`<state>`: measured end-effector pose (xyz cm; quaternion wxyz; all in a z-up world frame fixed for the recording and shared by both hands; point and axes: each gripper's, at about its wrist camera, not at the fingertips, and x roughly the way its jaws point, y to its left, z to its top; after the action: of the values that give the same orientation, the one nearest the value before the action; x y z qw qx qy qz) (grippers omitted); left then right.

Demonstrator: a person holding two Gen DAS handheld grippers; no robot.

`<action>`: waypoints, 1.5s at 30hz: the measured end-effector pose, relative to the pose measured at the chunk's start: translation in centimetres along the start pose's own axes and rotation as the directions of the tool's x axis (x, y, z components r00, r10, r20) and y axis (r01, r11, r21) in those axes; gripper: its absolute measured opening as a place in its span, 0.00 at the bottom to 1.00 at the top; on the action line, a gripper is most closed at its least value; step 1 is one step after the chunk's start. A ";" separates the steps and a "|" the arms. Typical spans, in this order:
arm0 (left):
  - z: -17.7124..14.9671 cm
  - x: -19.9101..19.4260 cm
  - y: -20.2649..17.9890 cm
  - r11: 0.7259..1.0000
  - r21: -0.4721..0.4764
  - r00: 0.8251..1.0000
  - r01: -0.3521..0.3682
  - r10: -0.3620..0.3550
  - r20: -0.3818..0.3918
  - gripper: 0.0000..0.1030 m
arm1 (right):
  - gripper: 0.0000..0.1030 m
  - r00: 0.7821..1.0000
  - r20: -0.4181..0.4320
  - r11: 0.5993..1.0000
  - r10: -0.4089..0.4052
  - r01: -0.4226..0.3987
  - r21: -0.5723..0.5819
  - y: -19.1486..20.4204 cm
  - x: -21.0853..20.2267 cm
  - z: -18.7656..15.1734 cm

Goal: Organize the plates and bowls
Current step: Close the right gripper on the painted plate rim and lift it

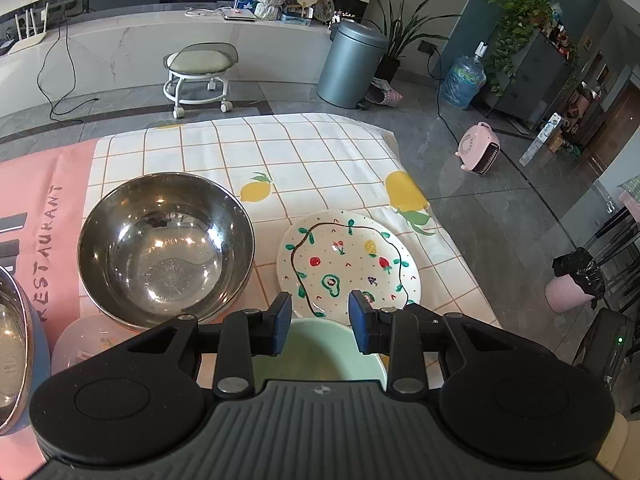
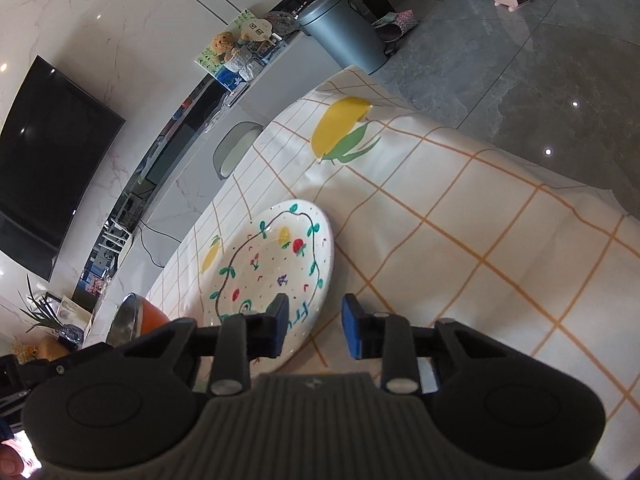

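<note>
The left hand-held gripper (image 1: 319,322) was wide open and held nothing. It hung over a pale green bowl (image 1: 320,354) near the front of the desk (image 1: 340,148). At 12 o'clock from it lay the painted fruit plate (image 1: 347,263). At 10 o'clock sat a big steel bowl (image 1: 165,247). At 9 o'clock, at the picture's edge, was another steel bowl (image 1: 12,356), and a clear pink dish (image 1: 86,344) lay nearer.

The right hand-held gripper (image 2: 314,326) was open too, and empty. It hung just over the near rim of the fruit plate (image 2: 272,272), at 11 o'clock from it.

Nothing looked stacked yet. The plates and bowls lay apart on the checked cloth (image 1: 240,152), so most of the job seemed left to do.
</note>
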<state>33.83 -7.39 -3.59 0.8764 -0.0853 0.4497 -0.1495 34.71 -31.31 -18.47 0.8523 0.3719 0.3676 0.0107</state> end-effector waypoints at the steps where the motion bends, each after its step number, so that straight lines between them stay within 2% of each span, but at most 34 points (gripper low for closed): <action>1: 0.0 0.2 0.1 1.000 -0.003 1.000 -0.003 0.003 -0.007 0.36 | 0.14 1.000 0.000 1.000 -0.008 0.008 0.009 -0.1 0.2 0.0; 4: -0.1 0.4 0.1 1.000 -0.002 1.000 -0.011 0.011 -0.018 0.36 | 0.06 1.000 0.012 0.999 0.002 -0.003 0.047 -0.4 0.5 -0.1; 8: -0.3 0.1 -0.2 0.999 0.026 1.000 -0.025 0.025 -0.005 0.36 | 0.04 0.999 0.043 0.999 -0.015 0.013 0.043 -0.4 -0.1 -0.4; 14: -0.1 -1.3 -1.7 0.997 0.064 0.998 0.036 -0.039 0.057 0.36 | 0.04 0.996 0.078 0.998 -0.054 0.050 0.042 -2.3 -3.4 -1.4; 18: -0.7 -1.5 -4.3 0.984 0.159 0.994 0.079 -0.090 0.062 0.36 | 0.03 0.995 0.078 0.997 -0.064 0.061 0.036 -3.8 -6.7 -2.7; 21: -1.3 -0.6 -6.4 0.967 0.242 0.995 0.081 -0.093 0.039 0.36 | 0.00 0.988 0.119 0.996 -0.094 0.093 0.011 -4.4 -9.7 -4.0; 23: -1.5 0.5 -7.4 0.961 0.263 0.996 0.086 -0.089 0.002 0.36 | 0.00 0.986 0.132 0.995 -0.104 0.102 0.025 -5.2 -11.1 -4.4; 27: -1.0 2.9 -7.7 0.970 0.227 0.996 0.084 -0.072 -0.061 0.36 | 0.00 0.991 0.102 0.996 -0.084 0.079 0.051 -6.6 -11.8 -4.7; 30: -0.2 4.0 -7.0 0.979 0.196 0.996 0.054 -0.039 -0.083 0.36 | 0.06 0.994 0.097 0.997 -0.054 0.048 0.061 -6.6 -11.8 -4.3; 31: 0.2 4.4 -6.9 0.980 0.194 0.996 0.040 -0.023 -0.087 0.36 | 0.09 0.994 0.097 0.998 -0.042 0.037 0.060 -6.5 -11.6 -4.0; 33: 1.0 5.2 -6.5 0.983 0.182 0.993 0.019 0.002 -0.119 0.36 | 0.31 0.994 0.104 0.998 -0.032 0.026 0.058 -6.2 -11.2 -3.5; 36: 2.1 6.6 -5.8 0.991 0.132 0.983 0.002 0.023 -0.182 0.36 | 0.32 0.994 0.105 0.998 -0.028 0.022 0.062 -5.7 -9.9 -2.8; 39: 2.9 8.0 -5.0 0.996 0.060 0.974 -0.059 0.070 -0.214 0.36 | 0.32 0.995 0.101 0.997 -0.025 0.017 0.082 -5.4 -8.8 -2.3; 42: 3.3 9.4 -4.7 0.993 0.047 0.962 -0.105 0.113 -0.249 0.36 | 0.32 0.994 0.102 0.996 -0.026 0.018 0.083 -5.1 -8.1 -2.1; 45: 3.2 10.6 -4.6 0.993 0.037 0.948 -0.113 0.118 -0.294 0.36 | 0.32 0.995 0.095 0.995 -0.030 0.021 0.093 -5.2 -7.5 -2.1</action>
<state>41.46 -15.24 -8.52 0.8074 -0.0269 0.5784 -0.1134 26.58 -35.91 -18.09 0.8511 0.4060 0.3309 -0.0349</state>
